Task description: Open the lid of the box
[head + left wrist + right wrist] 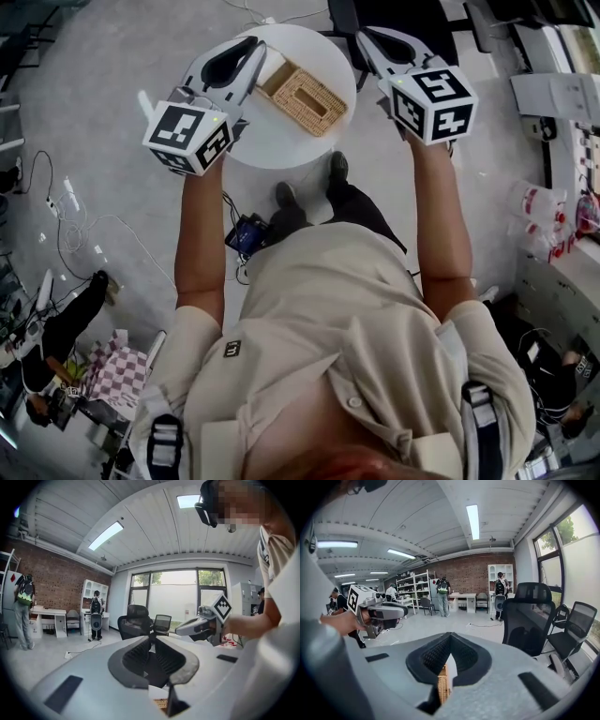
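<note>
Near the middle of the round white table point(272, 145): rectangular woven wicker box point(305, 97), lid down. Over the table's left part, just beside the box's left end: left gripper point(256, 49), jaws closed tip to tip, nothing between them. At the table's right edge, clear of the box: right gripper point(366, 39), jaws likewise pressed together and empty.

The box point(305, 97) lies on the table point(281, 141), near its middle. The left gripper point(255, 49) is above the table's left part, just beside the box. The right gripper point(370, 42) is beyond the right rim.
</note>
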The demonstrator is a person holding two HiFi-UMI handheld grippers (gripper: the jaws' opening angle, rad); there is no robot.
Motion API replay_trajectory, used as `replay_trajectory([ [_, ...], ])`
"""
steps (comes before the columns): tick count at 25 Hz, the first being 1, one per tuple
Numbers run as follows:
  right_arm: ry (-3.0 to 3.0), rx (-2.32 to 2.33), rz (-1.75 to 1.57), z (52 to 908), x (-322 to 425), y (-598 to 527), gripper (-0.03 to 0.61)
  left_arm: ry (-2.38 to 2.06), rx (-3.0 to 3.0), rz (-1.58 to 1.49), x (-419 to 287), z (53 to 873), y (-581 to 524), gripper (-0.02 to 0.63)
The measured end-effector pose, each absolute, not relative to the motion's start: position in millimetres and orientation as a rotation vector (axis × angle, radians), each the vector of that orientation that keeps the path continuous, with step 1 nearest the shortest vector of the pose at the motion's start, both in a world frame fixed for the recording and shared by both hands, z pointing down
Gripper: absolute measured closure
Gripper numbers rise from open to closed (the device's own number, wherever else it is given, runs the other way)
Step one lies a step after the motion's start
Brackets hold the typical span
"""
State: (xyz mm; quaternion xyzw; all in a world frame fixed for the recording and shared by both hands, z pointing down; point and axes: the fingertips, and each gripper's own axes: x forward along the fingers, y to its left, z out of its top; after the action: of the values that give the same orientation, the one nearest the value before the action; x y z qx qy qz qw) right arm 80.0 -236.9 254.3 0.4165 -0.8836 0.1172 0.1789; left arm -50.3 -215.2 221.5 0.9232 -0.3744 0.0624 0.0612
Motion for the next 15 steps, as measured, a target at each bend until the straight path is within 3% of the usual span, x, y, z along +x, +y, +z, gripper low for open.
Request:
replay_trajectory([
  [15, -2.432, 1.121, 0.472, 351.6, 75.5, -275.6, 0.586, -1.093, 2.674, 0.278, -55.3, 318.9, -253.7, 0.572],
])
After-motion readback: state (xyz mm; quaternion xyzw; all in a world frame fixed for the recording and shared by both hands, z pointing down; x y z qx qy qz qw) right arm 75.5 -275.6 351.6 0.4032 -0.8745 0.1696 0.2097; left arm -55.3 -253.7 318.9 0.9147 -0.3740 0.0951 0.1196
